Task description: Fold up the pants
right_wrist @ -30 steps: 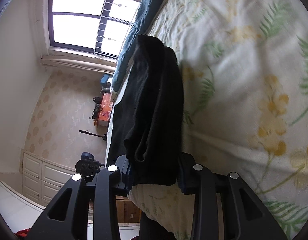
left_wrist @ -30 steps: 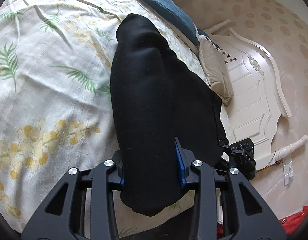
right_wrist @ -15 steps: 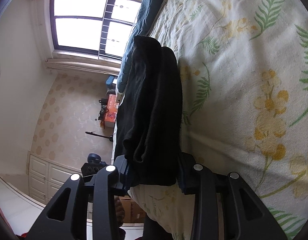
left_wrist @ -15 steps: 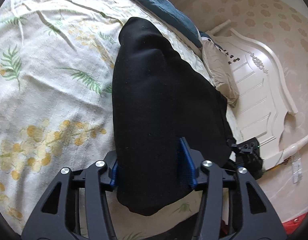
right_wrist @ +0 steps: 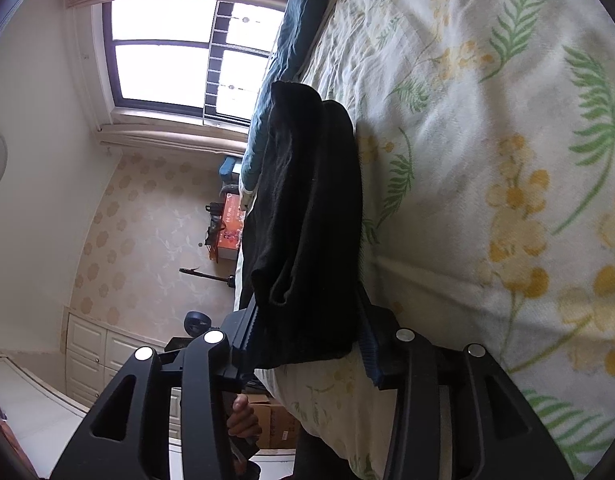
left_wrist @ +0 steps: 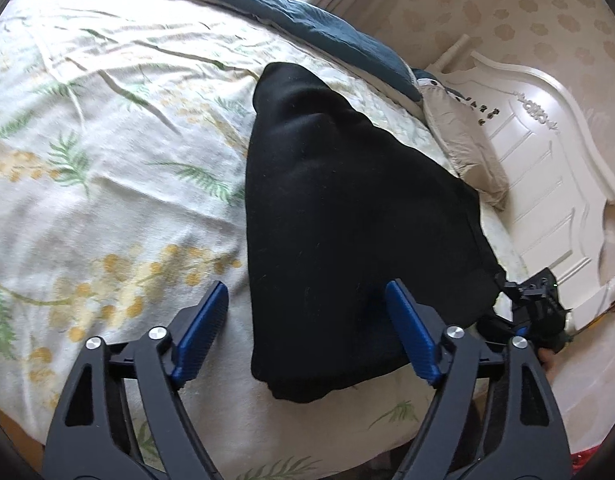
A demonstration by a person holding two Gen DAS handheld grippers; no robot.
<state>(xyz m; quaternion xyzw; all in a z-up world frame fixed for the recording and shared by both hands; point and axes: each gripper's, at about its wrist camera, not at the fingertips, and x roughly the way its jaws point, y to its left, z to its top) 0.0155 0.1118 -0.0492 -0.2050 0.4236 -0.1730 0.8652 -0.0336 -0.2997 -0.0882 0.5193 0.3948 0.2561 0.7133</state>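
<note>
L gripper [left_wrist: 307, 320] spread wide, lower centre | R gripper [right_wrist: 307, 328] clamped on black pants [right_wrist: 307, 220] | pants folded on bed [left_wrist: 107, 184], mid-frame

Black pants [left_wrist: 347, 216] — folded lengthwise, flat on bed.

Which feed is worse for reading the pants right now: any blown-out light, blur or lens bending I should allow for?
Right wrist view: the window is blown out white, and the black pants show only faint folds. Left wrist view: even daylight, but the pants read as near-featureless black; the bedspread bulges with fisheye bending and looks slightly soft.
</note>
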